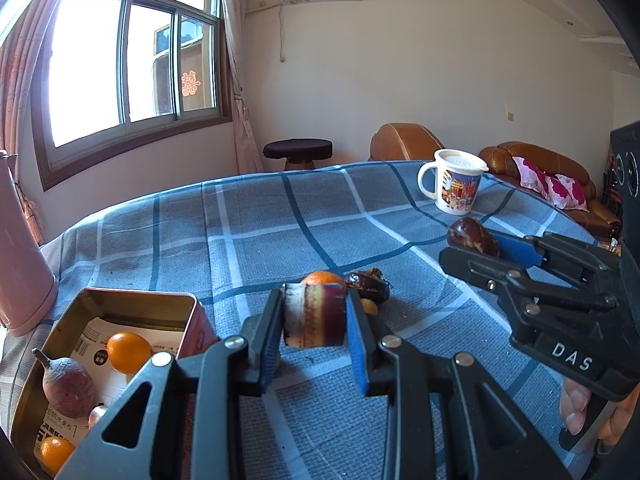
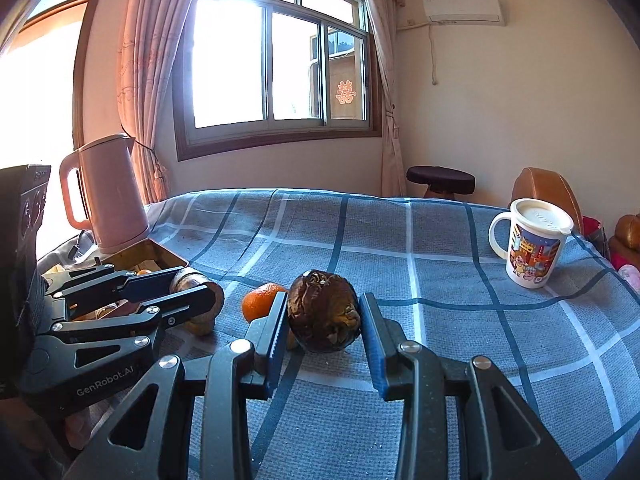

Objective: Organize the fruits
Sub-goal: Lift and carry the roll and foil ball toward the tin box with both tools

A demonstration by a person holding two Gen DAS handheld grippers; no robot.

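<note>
My left gripper [image 1: 314, 316] is shut on a short purple sugarcane piece [image 1: 314, 315], held just above the blue plaid cloth. My right gripper [image 2: 323, 312] is shut on a dark brown wrinkled round fruit [image 2: 323, 312]; it also shows in the left wrist view [image 1: 474, 236], lifted at the right. An open metal tin [image 1: 132, 300] at the lower left holds a passion fruit [image 1: 68, 384] and small oranges [image 1: 128, 352]. On the cloth lie an orange [image 2: 262, 300], another dark fruit [image 1: 368, 286] and a small yellowish fruit [image 1: 369, 306].
A pink kettle [image 2: 108, 192] stands beside the tin at the table's left edge. A lidded cartoon mug [image 2: 532, 244] stands at the far right. Beyond the table are a dark stool [image 2: 440, 180] and a brown sofa [image 1: 540, 168].
</note>
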